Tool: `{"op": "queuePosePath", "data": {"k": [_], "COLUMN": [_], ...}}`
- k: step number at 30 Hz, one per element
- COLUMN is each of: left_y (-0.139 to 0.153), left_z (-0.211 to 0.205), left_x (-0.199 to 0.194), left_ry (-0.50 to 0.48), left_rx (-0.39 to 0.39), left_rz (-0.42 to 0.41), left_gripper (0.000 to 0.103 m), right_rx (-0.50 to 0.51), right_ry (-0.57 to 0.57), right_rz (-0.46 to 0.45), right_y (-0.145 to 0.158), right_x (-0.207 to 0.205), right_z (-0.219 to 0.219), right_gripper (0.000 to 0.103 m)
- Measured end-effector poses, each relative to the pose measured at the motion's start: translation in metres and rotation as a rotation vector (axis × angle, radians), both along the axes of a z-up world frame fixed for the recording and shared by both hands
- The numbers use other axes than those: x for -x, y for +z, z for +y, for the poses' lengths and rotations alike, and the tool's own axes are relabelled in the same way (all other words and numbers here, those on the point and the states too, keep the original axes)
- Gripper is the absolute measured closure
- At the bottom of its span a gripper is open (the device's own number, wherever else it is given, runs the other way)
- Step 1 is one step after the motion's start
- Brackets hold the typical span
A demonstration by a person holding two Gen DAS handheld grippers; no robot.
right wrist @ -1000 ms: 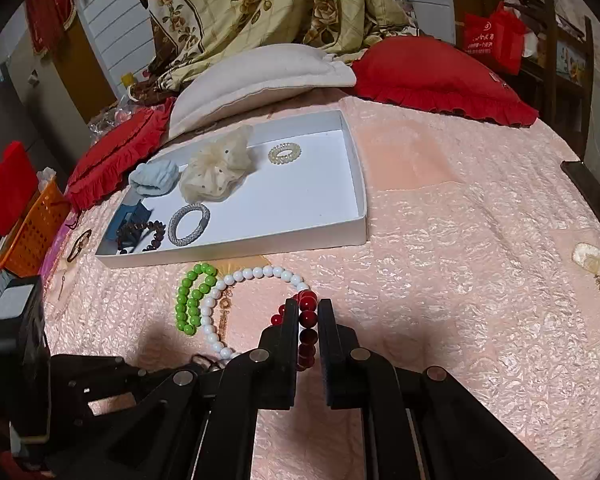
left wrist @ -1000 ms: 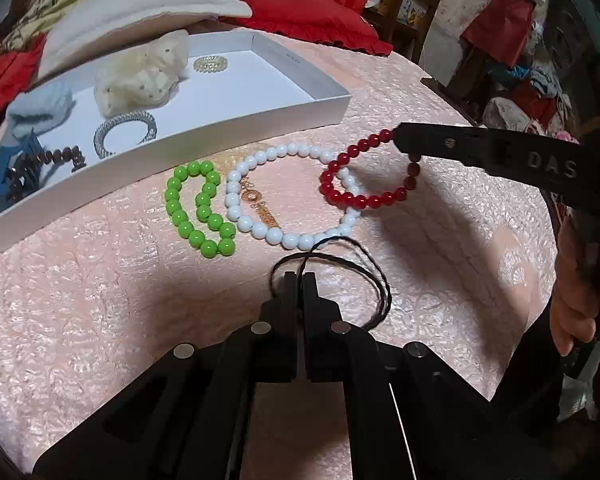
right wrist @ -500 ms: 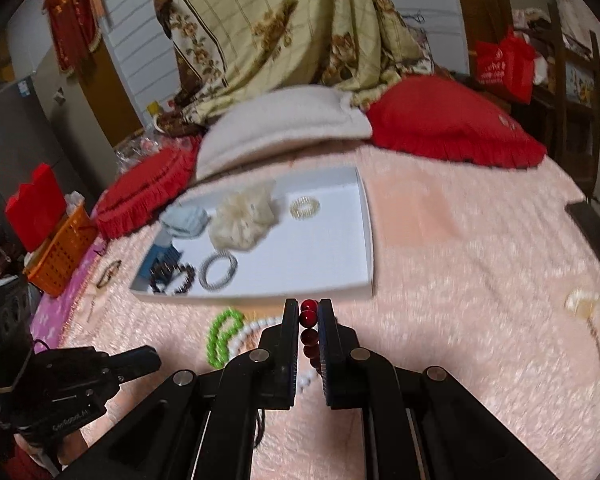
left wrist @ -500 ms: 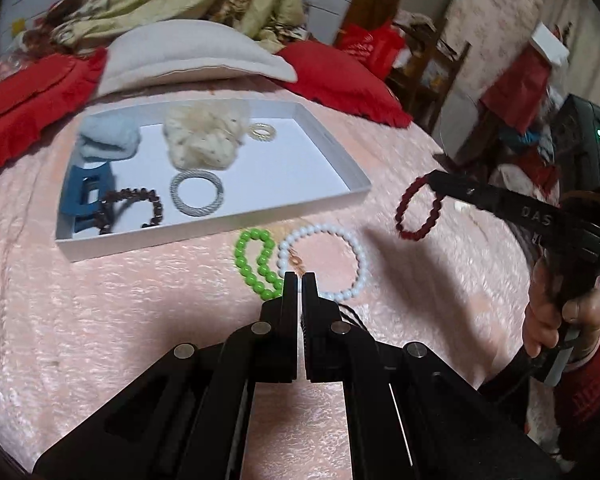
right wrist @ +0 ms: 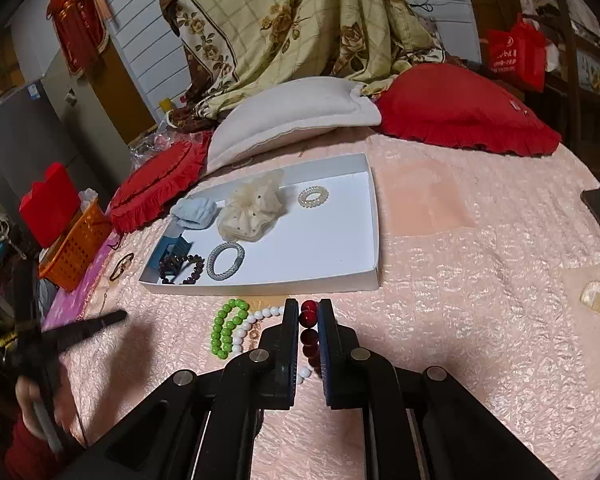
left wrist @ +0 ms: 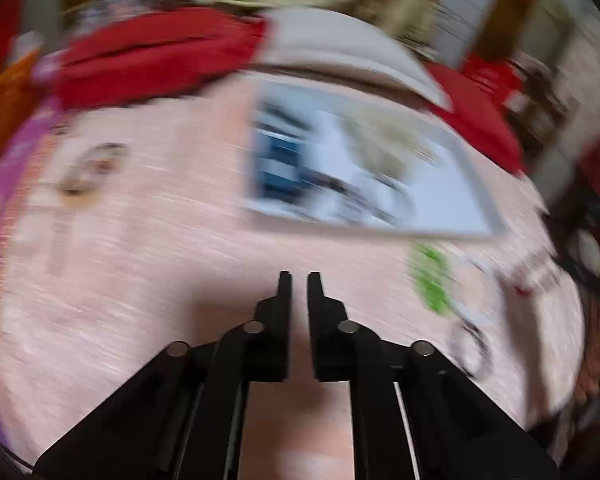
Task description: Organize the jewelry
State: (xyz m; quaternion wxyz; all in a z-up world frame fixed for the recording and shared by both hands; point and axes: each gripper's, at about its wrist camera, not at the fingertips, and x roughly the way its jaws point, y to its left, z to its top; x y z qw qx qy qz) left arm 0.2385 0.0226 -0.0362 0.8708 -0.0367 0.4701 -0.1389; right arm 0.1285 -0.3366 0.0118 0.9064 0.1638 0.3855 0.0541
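Red round-bead bracelet point(right wrist: 309, 322) being held by right gripper point(right wrist: 309, 308); left gripper point(left wrist: 299, 280) narrowly parted, empty; green plastic-bead bracelet point(right wrist: 226, 328) awaiting shallow white cardboard tray point(right wrist: 374, 216)

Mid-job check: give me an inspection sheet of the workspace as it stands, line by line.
Surface: pink quilted bedspread.
Job's things: white tray holds cream scrunchie, silver bracelet, dark bead bracelet, blue clip. Green bead bracelet and white bead bracelet lie outside, near its front wall.
Clutter: small pendant at right.
Grippers: right claw shut on red bead bracelet; left claw has just been opening, nothing between its jaws.
Cables: nothing seen.
Surroundings: pillows, orange basket.
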Motion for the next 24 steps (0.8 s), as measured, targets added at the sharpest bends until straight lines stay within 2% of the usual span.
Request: {"op": "queuePosePath", "data": {"k": [2, 4, 9, 12, 15, 16, 18, 19, 22, 24], "left_y": [0.000, -0.003, -0.030, -0.042, -0.051, -0.051, -0.049, -0.049, -0.041, -0.028], "left_z": [0.035, 0.068, 0.132, 0.148, 0.144, 0.140, 0.132, 0.127, 0.115, 0.111], "left_x": [-0.025, -0.049, -0.102, -0.116, -0.123, -0.124, -0.125, -0.125, -0.119, -0.107], "left_ry": [0.112, 0.198, 0.332, 0.363, 0.345, 0.333, 0.301, 0.282, 0.259, 0.235], "left_rx": [-0.076, -0.113, -0.102, -0.121, -0.191, -0.216, -0.229, -0.234, -0.252, -0.209], "left_rz": [-0.031, -0.041, 0.049, 0.070, 0.049, 0.038, 0.042, 0.057, 0.050, 0.041], "left_gripper": [0.070, 0.059, 0.059, 0.059, 0.059, 0.060, 0.083, 0.100, 0.100, 0.100], "right_rx": [-0.011, -0.015, -0.022, -0.025, -0.019, -0.019, -0.019, -0.020, -0.022, -0.023], "right_ry": [-0.001, 0.003, -0.001, -0.007, -0.010, -0.011, -0.015, -0.017, -0.021, -0.020], "right_rz": [0.002, 0.001, 0.012, 0.024, 0.032, 0.035, 0.041, 0.043, 0.042, 0.033], "right_y": [-0.002, -0.003, -0.008, -0.012, -0.015, -0.016, -0.018, -0.019, -0.020, -0.016], "right_x": [-0.001, -0.002, -0.006, -0.010, -0.012, -0.012, -0.013, -0.014, -0.013, -0.012], "right_z": [-0.001, -0.001, -0.001, -0.001, -0.001, -0.001, -0.001, 0.000, -0.001, -0.002], "right_gripper": [0.094, 0.094, 0.094, 0.094, 0.094, 0.094, 0.094, 0.094, 0.094, 0.094]}}
